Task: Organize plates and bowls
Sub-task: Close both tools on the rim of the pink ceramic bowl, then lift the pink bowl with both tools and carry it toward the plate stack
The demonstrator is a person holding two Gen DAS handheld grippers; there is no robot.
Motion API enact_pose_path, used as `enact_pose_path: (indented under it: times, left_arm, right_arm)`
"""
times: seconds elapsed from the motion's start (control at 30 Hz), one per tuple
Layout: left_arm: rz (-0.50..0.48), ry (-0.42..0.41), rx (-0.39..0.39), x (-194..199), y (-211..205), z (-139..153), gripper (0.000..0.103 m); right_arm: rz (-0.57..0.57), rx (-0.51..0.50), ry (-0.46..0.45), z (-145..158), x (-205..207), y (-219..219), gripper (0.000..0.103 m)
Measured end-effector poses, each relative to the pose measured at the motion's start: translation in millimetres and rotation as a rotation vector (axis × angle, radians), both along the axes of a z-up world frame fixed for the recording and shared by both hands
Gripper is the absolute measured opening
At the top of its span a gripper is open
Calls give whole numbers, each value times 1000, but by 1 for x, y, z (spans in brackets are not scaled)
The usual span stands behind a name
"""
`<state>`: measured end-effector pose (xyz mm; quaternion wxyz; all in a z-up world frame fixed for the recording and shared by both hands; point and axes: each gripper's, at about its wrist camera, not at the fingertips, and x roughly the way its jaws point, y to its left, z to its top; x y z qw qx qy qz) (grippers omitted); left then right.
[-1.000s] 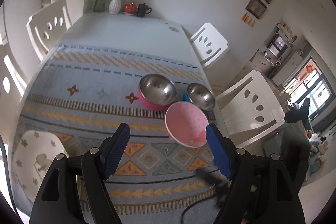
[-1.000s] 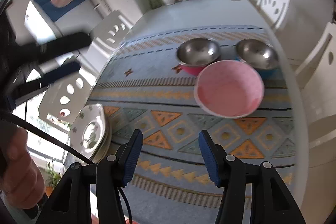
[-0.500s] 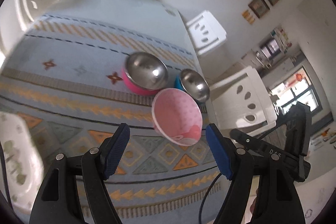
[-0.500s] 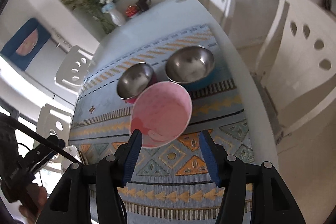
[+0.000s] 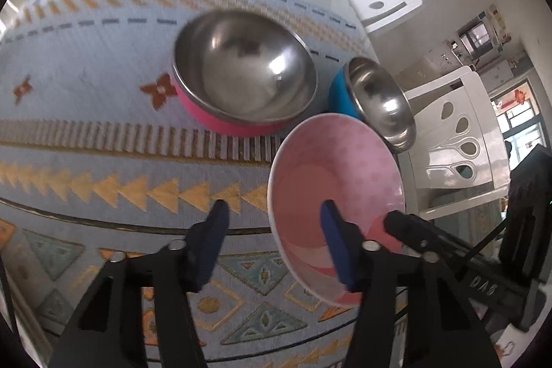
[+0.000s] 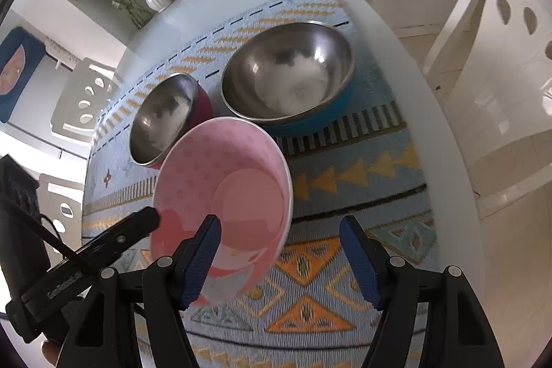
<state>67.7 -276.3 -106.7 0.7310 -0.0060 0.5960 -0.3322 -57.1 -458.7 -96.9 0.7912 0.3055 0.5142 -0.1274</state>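
Now your pink bowl [image 5: 336, 192] shows a dotted inside; its rim seems caught between your left gripper [image 5: 272, 212] pads, which have just been closing. Your right gripper [image 6: 279, 230], just opening, straddles the opposite rim.

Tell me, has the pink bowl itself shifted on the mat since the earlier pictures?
No. The pink bowl still sits just in front of the pink-sided steel bowl and blue-sided steel bowl; only the cameras came closer.

Your left gripper [image 5: 272, 216] and right gripper [image 6: 279, 230] share black frames, blue pads [image 6: 198, 261], silver screws [image 5: 369, 244] and black cables [image 6: 58, 240].
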Motion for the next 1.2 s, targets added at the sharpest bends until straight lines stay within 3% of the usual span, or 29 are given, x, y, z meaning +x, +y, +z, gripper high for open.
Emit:
enact_pose_path:
  times: [0.17, 0.27, 0.47, 0.6, 0.87, 1.2]
  left_arm:
    - [-33, 14, 22, -1, -11, -13, 32]
    - [-47, 17, 19, -3, -15, -19, 15]
    - [-73, -62, 8, -16, -17, -9, 11]
    - [-70, -99, 23, -28, -13, -1, 11]
    - [-18, -132, -25, -55, 16, 29, 11]
    - [27, -224, -104, -90, 64, 93, 11]
  right_arm:
    - [19, -8, 39, -23, 10, 2, 64]
    - [29, -20, 56, -34, 12, 3, 50]
    - [95, -47, 46, -37, 10, 12, 26]
    - [146, -146, 28, -25, 4, 25, 25]
    - [167, -117, -50, 7, -21, 37, 25]
    - [150, -94, -166, 72, -57, 71, 25]
